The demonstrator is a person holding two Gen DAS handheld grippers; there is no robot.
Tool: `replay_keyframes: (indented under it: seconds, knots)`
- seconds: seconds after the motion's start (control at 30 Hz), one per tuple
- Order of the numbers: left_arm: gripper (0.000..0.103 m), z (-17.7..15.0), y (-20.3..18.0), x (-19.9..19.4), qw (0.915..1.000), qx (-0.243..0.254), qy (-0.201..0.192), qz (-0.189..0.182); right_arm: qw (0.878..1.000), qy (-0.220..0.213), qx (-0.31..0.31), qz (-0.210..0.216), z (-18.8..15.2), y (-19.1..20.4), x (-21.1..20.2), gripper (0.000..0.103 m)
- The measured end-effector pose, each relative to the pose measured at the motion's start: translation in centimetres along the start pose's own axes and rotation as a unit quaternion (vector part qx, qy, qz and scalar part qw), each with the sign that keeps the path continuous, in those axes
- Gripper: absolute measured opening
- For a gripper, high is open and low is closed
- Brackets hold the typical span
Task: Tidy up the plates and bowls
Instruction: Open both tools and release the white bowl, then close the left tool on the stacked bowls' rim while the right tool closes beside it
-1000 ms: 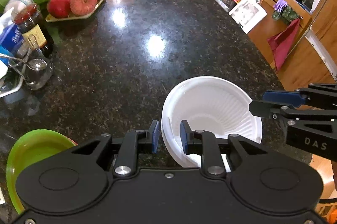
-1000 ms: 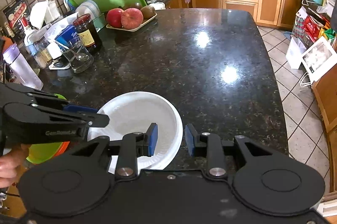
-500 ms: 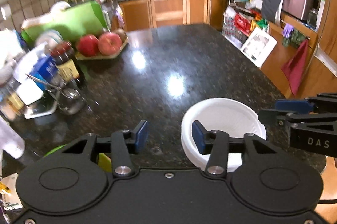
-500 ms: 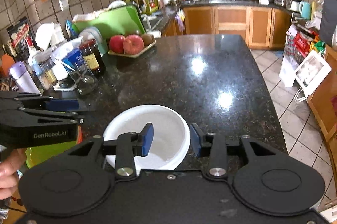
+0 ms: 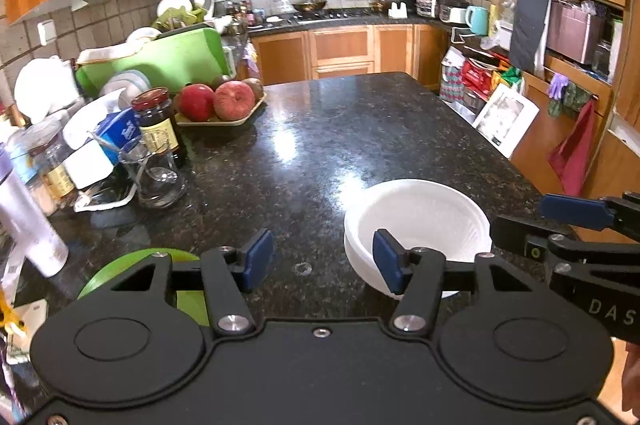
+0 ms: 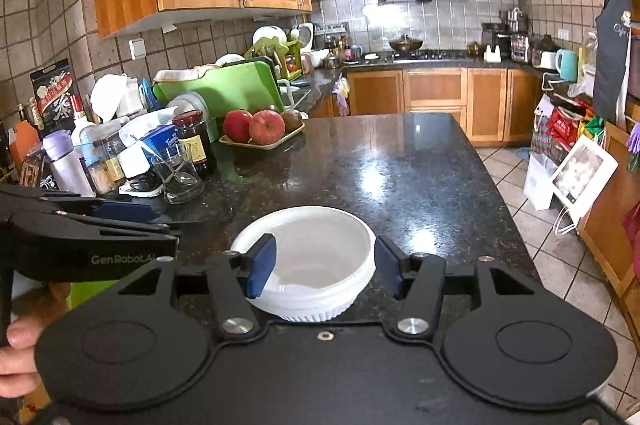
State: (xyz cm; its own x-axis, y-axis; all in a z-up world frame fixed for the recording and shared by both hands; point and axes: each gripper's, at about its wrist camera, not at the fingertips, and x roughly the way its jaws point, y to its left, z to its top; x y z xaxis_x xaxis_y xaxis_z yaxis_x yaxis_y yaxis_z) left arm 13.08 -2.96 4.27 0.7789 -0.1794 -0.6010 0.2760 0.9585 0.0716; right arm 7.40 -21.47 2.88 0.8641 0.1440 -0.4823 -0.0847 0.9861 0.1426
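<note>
White bowl (image 5: 418,221) rests upright on the dark granite counter (image 5: 320,153), near its front edge. Left gripper (image 5: 322,261) is spread wide and holds nothing; the bowl lies to its right, partly behind the right finger's blue pad. Right gripper (image 6: 325,265) is likewise spread and empty; the bowl (image 6: 308,249) sits between its blue pads, contact not discernible. Green plate (image 5: 140,265) lies at the near left, largely hidden by the left gripper body.
</note>
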Motion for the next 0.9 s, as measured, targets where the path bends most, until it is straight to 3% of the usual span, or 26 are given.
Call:
replay_keyframes:
  seconds: [0.67,0.9]
  knots:
    - [0.065,-1.5,-1.8,1.4,0.9929,-0.096,0.031,0.063,0.998,0.023,0.033,0.041,-0.3,-4.6,3.2,0.060]
    - [0.071,-1.4,-1.7,1.9,0.9943,-0.089,0.017,0.056,0.997,0.017,0.061,0.040,-0.2,-4.9,4.9,0.061]
